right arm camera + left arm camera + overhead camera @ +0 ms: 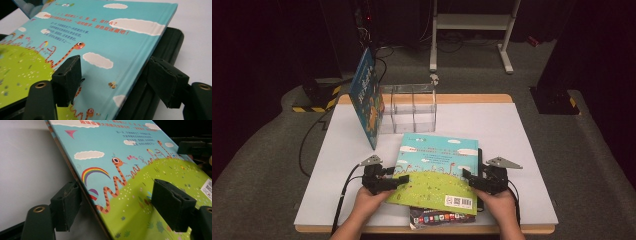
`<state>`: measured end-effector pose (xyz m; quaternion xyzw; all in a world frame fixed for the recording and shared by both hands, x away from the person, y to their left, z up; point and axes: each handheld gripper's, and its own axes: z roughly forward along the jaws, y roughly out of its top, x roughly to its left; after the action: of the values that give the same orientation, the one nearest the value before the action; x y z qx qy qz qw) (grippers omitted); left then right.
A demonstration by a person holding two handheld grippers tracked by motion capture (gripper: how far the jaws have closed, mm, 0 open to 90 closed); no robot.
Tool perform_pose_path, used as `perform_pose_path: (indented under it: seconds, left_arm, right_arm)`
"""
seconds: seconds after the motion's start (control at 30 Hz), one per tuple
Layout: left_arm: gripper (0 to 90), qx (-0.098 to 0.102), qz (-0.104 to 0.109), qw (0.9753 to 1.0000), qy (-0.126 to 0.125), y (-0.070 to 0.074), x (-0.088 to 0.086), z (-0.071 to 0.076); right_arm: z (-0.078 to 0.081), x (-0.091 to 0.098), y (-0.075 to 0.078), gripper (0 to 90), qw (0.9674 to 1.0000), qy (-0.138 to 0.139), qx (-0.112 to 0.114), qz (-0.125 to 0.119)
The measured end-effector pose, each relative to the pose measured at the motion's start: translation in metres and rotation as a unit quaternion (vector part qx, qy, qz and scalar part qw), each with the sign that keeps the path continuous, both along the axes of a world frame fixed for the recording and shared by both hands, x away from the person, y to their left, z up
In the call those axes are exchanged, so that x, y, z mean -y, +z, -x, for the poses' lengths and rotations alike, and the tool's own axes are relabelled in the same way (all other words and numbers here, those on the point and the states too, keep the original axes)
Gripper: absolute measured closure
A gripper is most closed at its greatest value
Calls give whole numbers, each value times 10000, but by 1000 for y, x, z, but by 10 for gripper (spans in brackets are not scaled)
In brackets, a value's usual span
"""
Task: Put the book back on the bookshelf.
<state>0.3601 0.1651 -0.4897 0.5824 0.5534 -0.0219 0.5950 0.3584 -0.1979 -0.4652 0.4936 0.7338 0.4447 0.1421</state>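
Counter [522, 130]: picture book [437, 170] lifted at a tilt between both grippers, over a dark book [434, 218] at the near edge.

Its long axis runs toward the clear organizer [409, 107]. Left gripper [398, 181] straddles the left edge, fingers [66, 205] apart, lower one touching; right gripper [468, 177] straddles the spine, fingers [67, 77] spread, not clamping.

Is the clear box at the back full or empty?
Empty. The clear box shows bare table through its walls in the high view, and the blue book leans on its outside.
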Motion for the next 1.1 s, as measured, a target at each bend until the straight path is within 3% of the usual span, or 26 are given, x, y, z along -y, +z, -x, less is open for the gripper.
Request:
perform_pose_path:
  seconds: [0.07, 0.2, 0.23, 0.27, 0.3, 0.47, 0.57, 0.83, 1.1]
  left_arm:
    - [220, 145, -148, 9998, 40, 0, 1, -1]
    - [208, 123, -173, 9998, 38, -1, 1, -7]
    - [201, 261, -286, 9992, 98, -1, 1, -7]
    - [232, 261, -286, 9992, 98, -1, 1, -7]
    - [240, 425, -439, 9980, 148, -1, 3, -8]
    - [206, 207, -387, 9989, 152, -2, 5, -15]
    - [193, 264, -462, 9983, 243, -1, 4, -15]
    - [236, 406, -714, 9965, 185, -1, 10, -10]
    - [237, 408, -887, 9951, 177, -4, 15, -9]
  right_arm:
    - [2, 0, -1, 241, 10000, 60, -45, -44]
    - [5, 0, -1, 226, 9999, 109, -92, -97]
    - [5, 0, -1, 225, 9998, 129, -82, -115]
    - [5, 0, -1, 225, 9998, 129, -82, -115]
    - [4, 2, -1, 218, 9994, 149, -134, -270]
    - [4, 3, -1, 218, 9992, 134, -182, -344]
    - [3, 2, -1, 218, 9991, 142, -210, -345]
    - [0, -6, 0, 223, 9981, 347, -292, -406]
    - [1, 2, 6, 377, 9971, 431, -237, -589]
